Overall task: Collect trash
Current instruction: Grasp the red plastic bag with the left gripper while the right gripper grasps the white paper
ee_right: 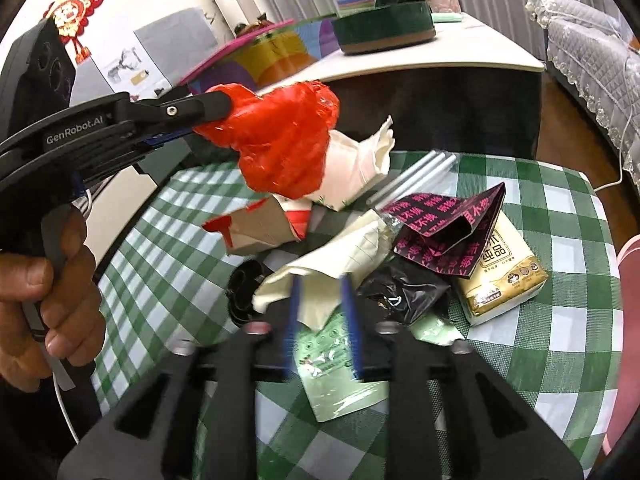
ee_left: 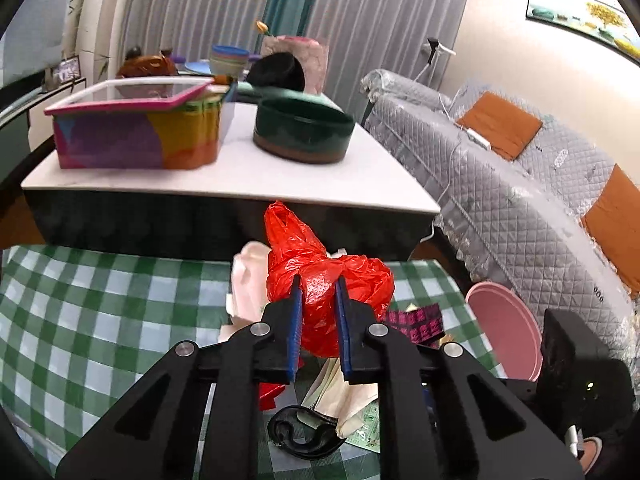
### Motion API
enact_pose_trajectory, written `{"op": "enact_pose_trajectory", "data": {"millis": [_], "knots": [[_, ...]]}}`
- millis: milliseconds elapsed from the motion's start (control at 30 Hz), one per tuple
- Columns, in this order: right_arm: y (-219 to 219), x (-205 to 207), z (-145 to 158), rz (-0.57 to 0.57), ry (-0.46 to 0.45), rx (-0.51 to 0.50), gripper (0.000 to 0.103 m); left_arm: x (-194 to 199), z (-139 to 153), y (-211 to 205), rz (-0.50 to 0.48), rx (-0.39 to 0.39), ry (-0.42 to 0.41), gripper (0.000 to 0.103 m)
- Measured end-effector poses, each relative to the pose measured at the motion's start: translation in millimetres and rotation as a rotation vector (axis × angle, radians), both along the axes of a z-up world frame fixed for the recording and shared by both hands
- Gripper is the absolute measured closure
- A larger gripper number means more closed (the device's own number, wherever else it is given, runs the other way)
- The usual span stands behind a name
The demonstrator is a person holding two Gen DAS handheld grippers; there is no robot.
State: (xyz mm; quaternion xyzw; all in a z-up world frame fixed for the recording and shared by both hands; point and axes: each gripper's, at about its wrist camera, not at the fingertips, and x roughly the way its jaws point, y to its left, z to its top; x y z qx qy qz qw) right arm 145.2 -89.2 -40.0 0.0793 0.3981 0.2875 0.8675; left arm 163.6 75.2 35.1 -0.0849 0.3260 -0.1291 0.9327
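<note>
While the red bag (ee_left: 320, 280) is clamped between the blue pads of the left gripper (ee_left: 318, 292), it is held clear of the checked cloth (ee_left: 100, 300), above the heap of trash (ee_right: 360, 240). In the right wrist view the bag (ee_right: 280, 140) is seen bulging out from the left gripper (ee_right: 208, 116), its long axis running roughly level from the fingertips toward the white table (ee_right: 460, 64); in the left wrist view a loose tail of it is seen standing upward. The right gripper (ee_right: 322, 284) is seen parted, its blurred fingers on either side of a cream wrapper (ee_right: 320, 276), which is not seen to be gripped. A pink bin (ee_left: 504, 332) is seen beside the cloth at its right edge; its contents cannot be made out. On the table a lidded, many-coloured box (ee_left: 136, 136) and a dark green bowl (ee_left: 304, 132) are set side by side; the contents of neither can be told. A tissue pack (ee_right: 504, 276) is seen lying on the cloth, just beside a black and pink wrapper (ee_right: 452, 224).
</note>
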Motion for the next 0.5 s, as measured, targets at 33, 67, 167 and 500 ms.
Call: {"op": "enact_pose_trajectory", "data": {"millis": [33, 67, 167, 500], "knots": [[0, 0, 2, -0.001, 0.002, 0.008, 0.062, -1, 4, 2, 0.004, -0.007, -0.005, 0.088], [1, 0, 4, 0.0, 0.002, 0.012, 0.062, -2, 6, 3, 0.007, -0.01, -0.009, 0.088], [7, 5, 5, -0.003, 0.026, 0.012, 0.061, -6, 13, 6, 0.011, -0.02, -0.023, 0.088], [21, 28, -12, -0.069, 0.167, 0.02, 0.089, -17, 30, 22, 0.026, -0.048, -0.065, 0.088]]}}
